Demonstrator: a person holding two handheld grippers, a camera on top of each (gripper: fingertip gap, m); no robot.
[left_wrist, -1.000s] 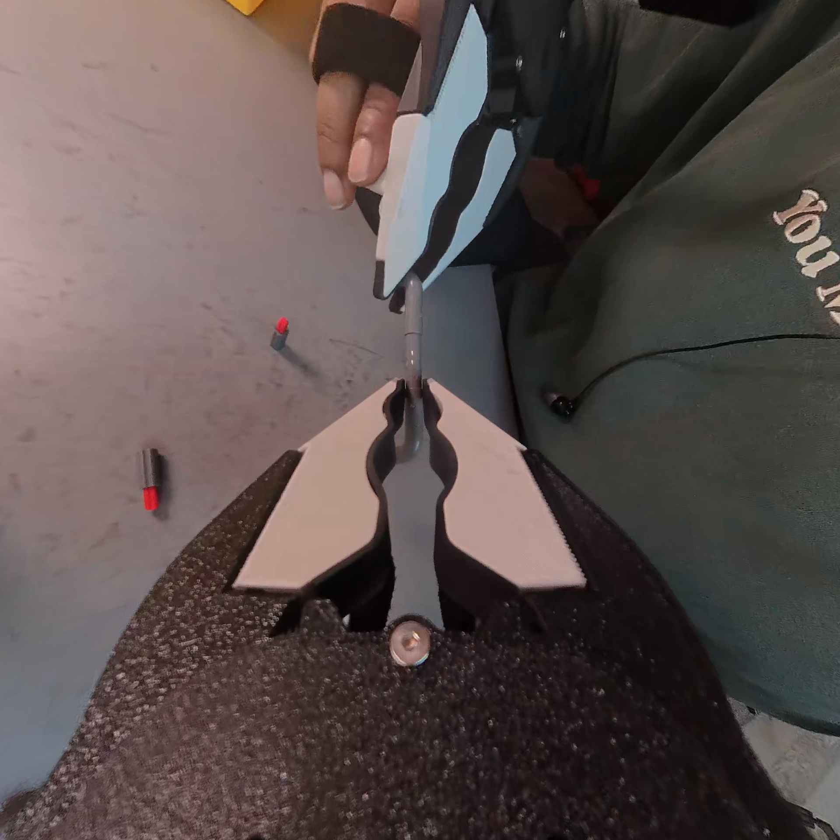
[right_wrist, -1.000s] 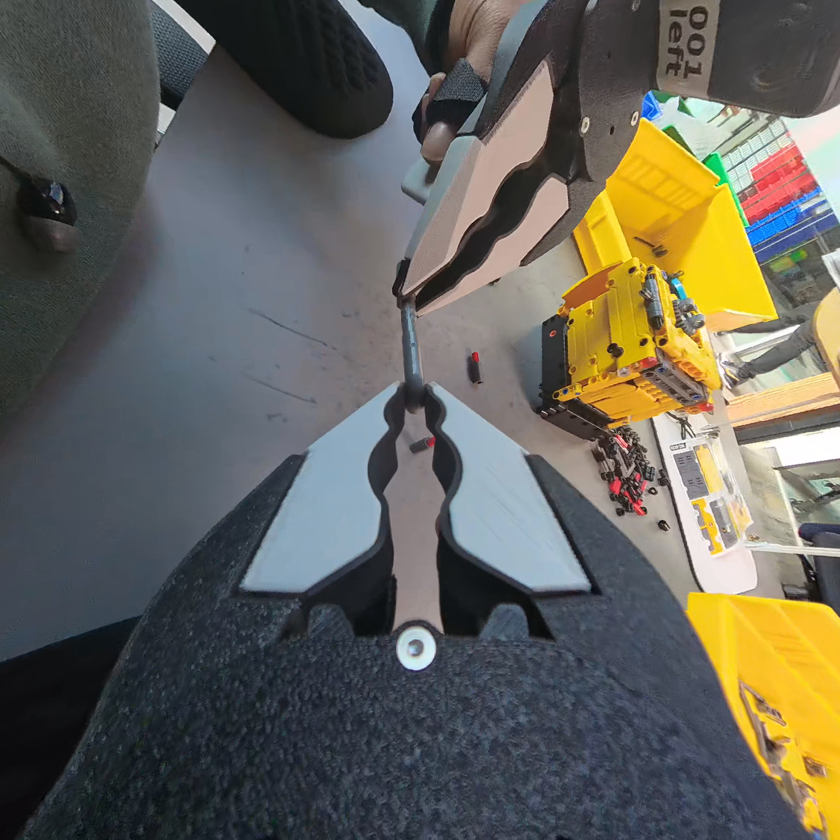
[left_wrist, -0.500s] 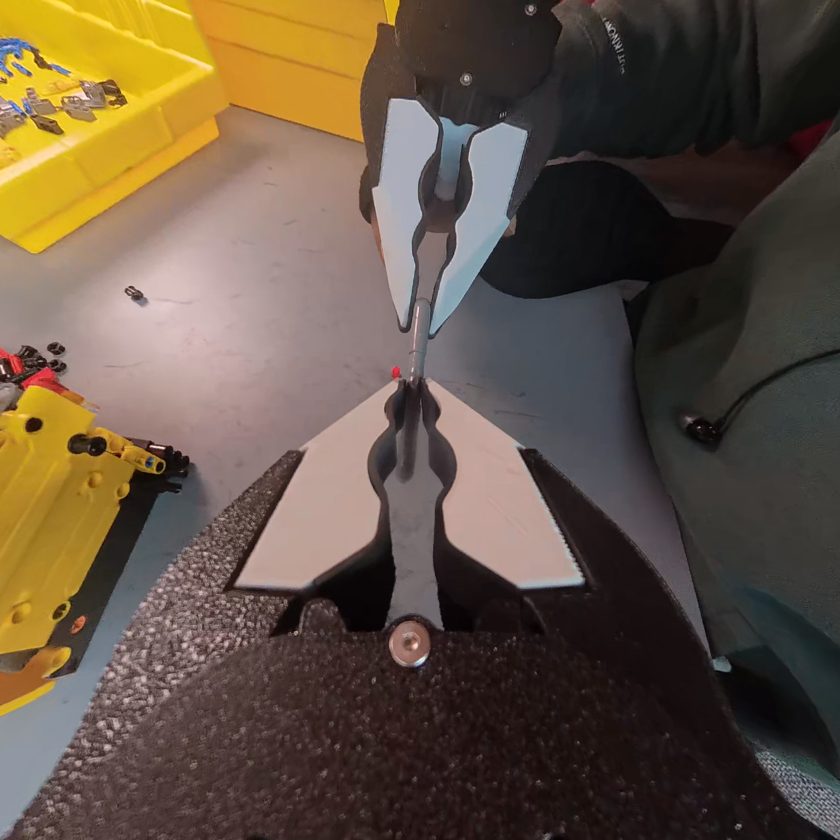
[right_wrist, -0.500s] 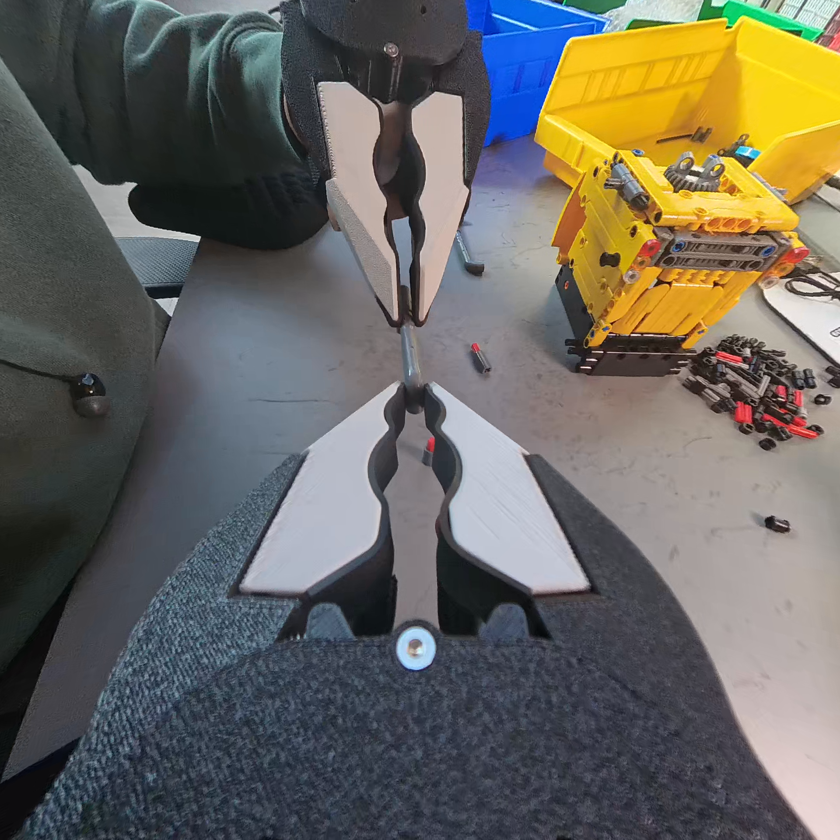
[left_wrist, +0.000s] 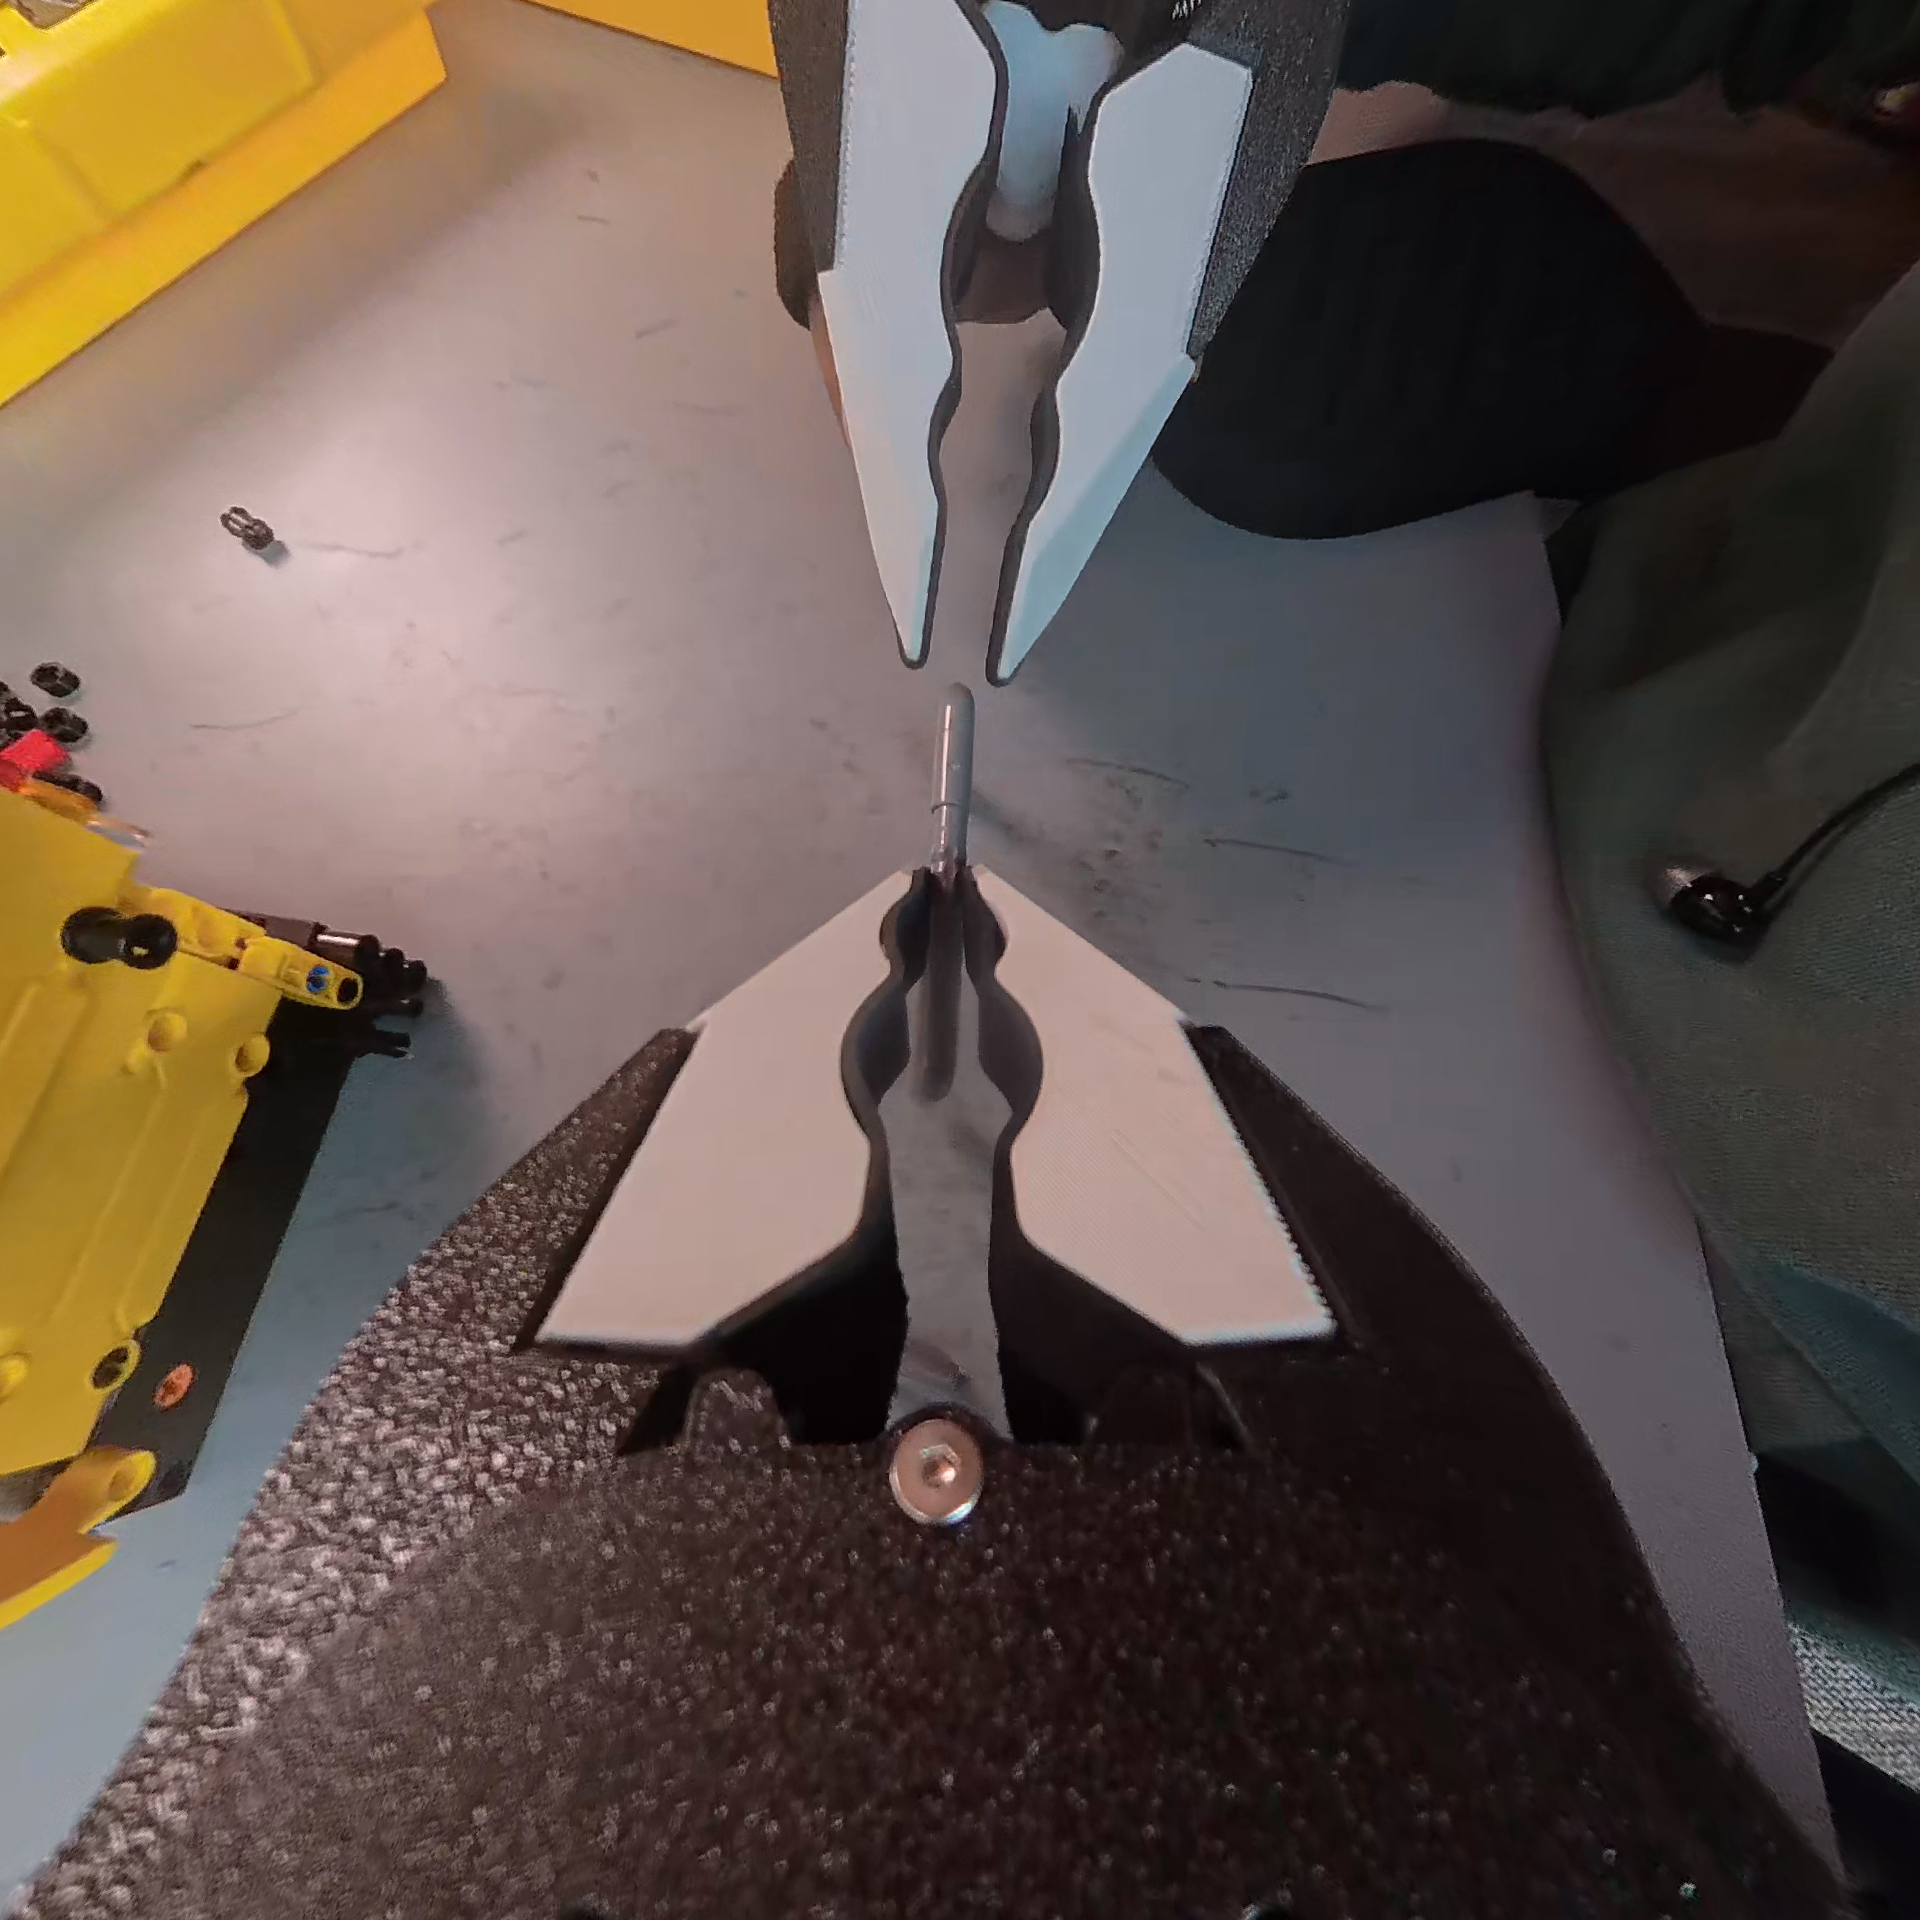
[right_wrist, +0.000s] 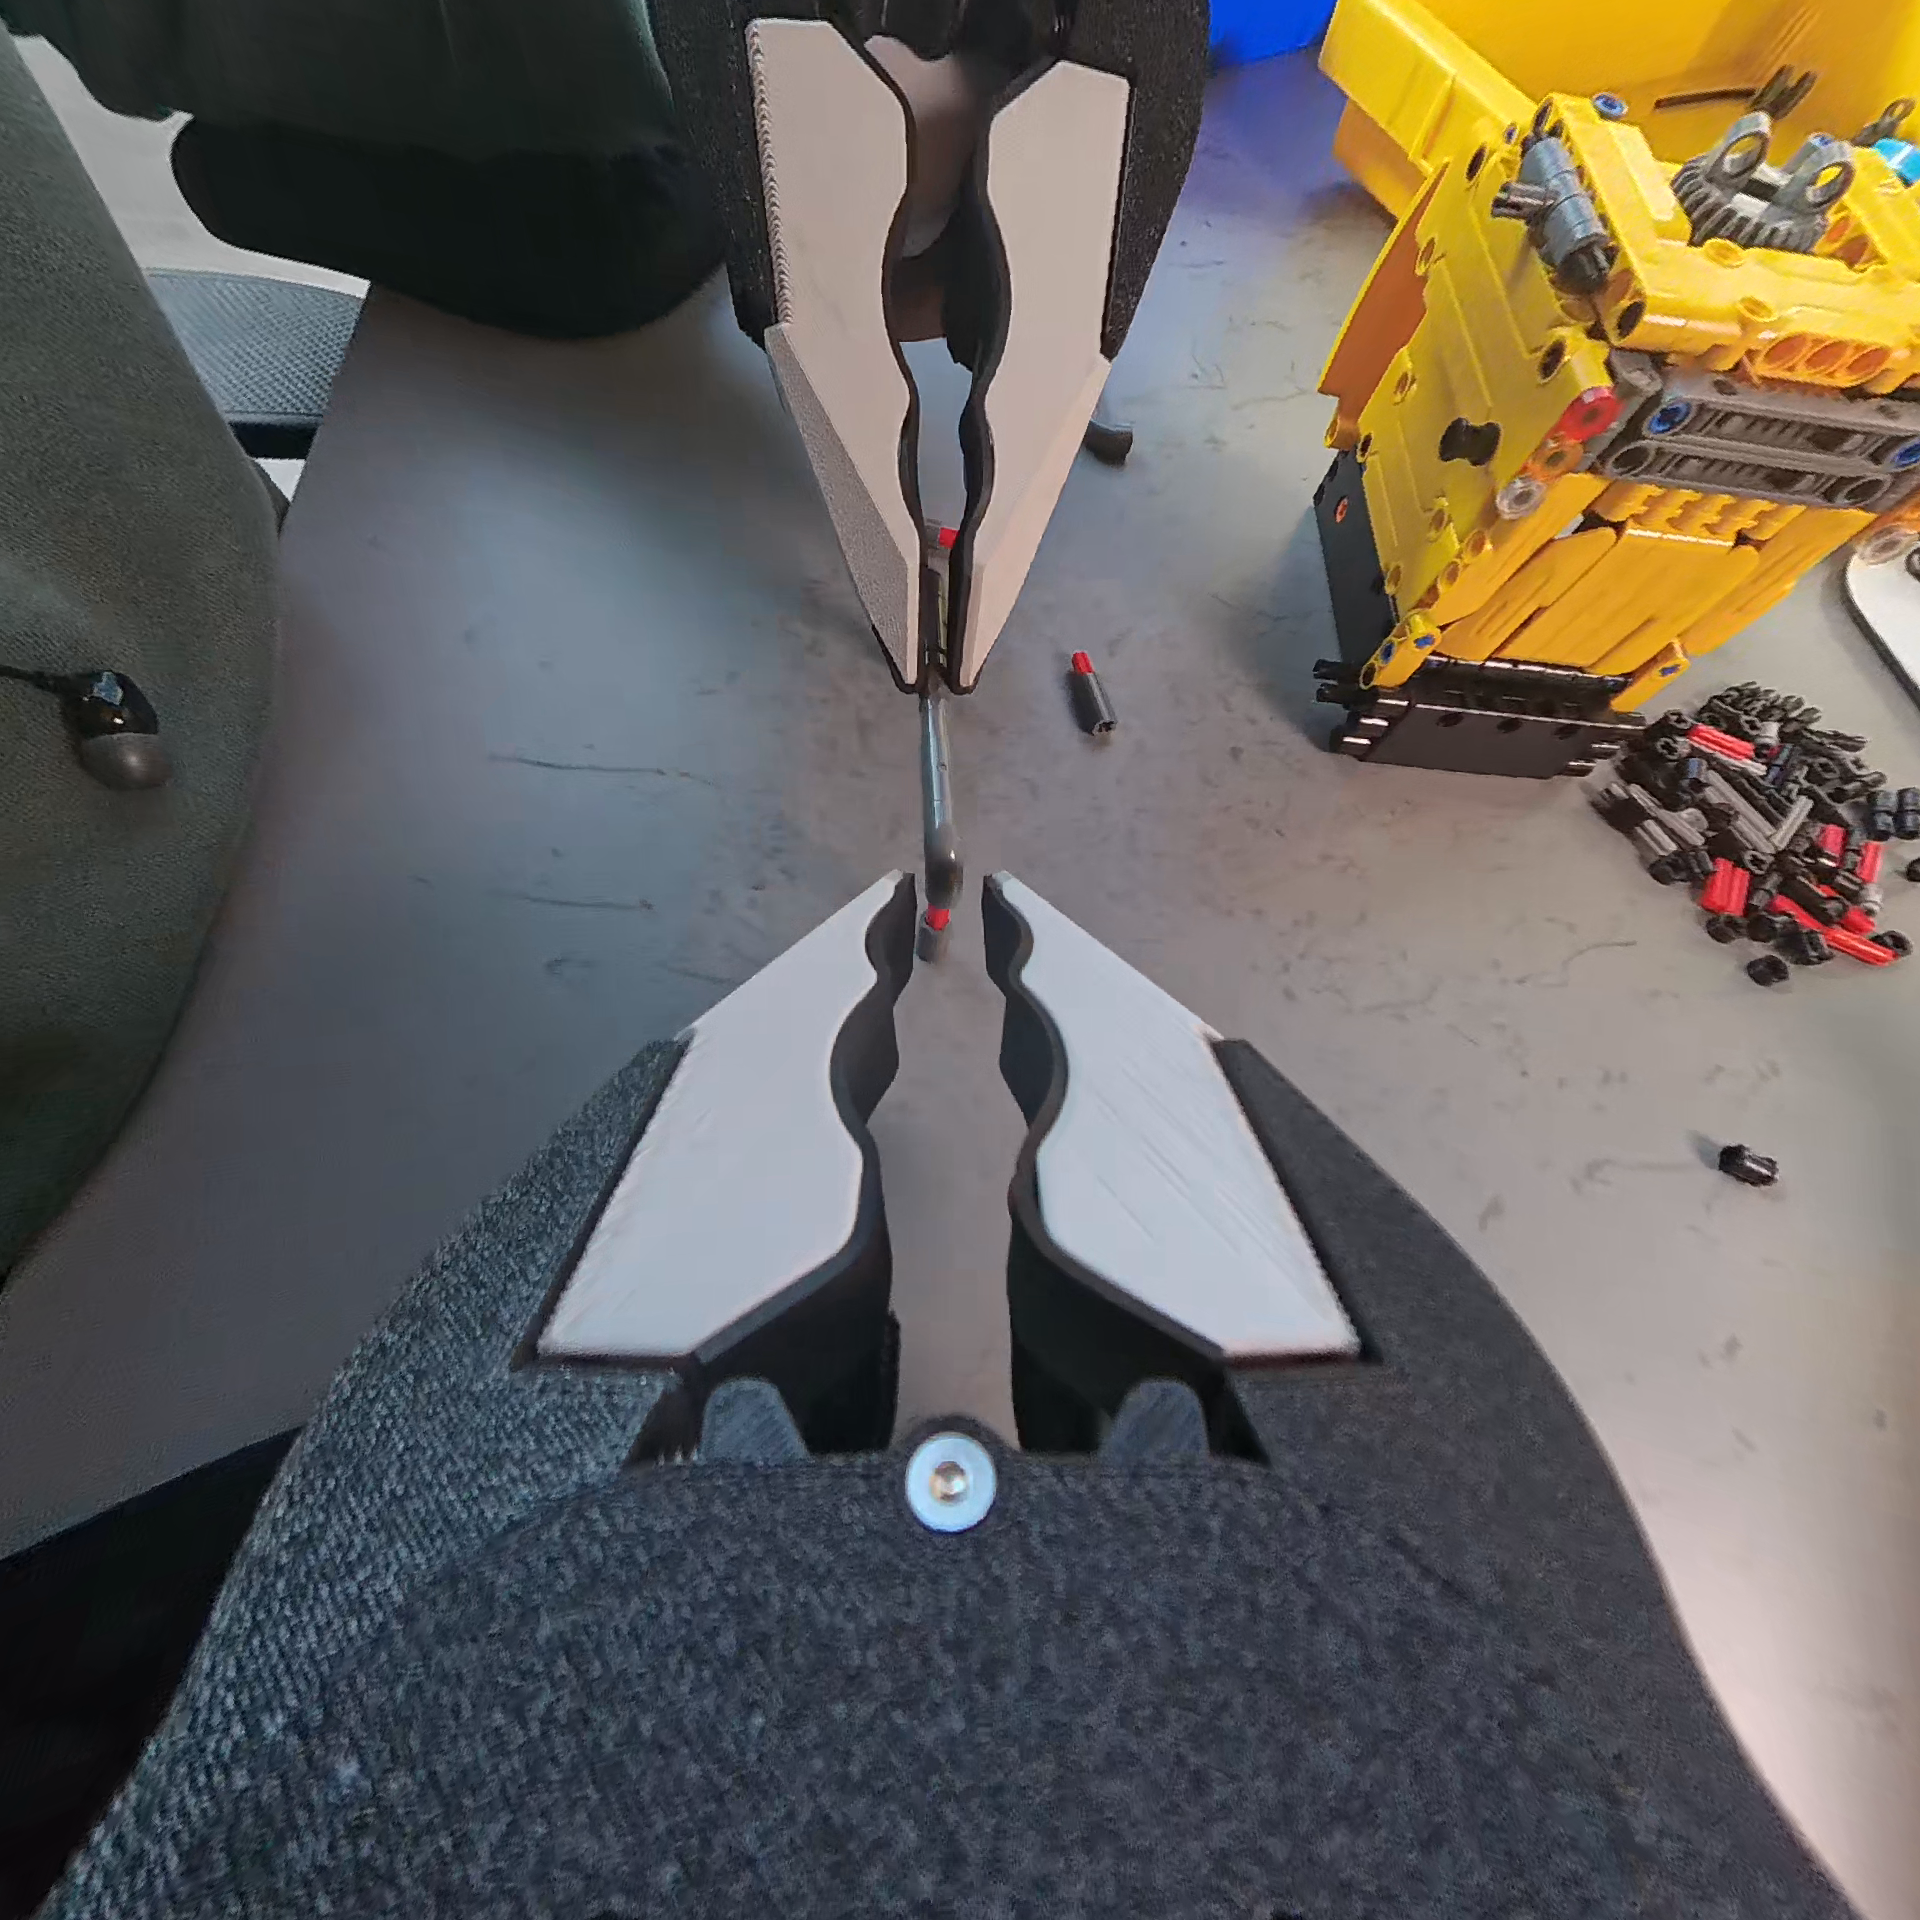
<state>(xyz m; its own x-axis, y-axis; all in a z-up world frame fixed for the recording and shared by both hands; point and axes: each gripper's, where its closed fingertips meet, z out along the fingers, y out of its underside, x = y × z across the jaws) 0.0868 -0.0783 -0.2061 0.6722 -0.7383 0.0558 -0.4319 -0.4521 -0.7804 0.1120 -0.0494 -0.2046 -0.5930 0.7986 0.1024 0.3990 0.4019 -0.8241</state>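
On the grey bench (right_wrist: 520, 852) stands a yellow brick-built model (right_wrist: 1621, 416). The left gripper (left_wrist: 948, 875) pinches a thin dark-grey rod (left_wrist: 951, 769), seemingly bent at its far end. The right gripper (right_wrist: 948, 883) stands narrowly parted, its tips just beside that free end, not gripping.

2 grippers: left gripper (left_wrist: 948, 881), right gripper (right_wrist: 943, 883). 1 grey rod (left_wrist: 952, 774). 1 yellow brick model (right_wrist: 1621, 416). 1 heap of black and red pins (right_wrist: 1766, 831). 2 loose red-tipped pins visible on the grey table (right_wrist: 520, 831): (right_wrist: 1091, 694), (right_wrist: 933, 928). 1 stray black connector (right_wrist: 1748, 1164). 1 yellow bin (left_wrist: 156, 135).
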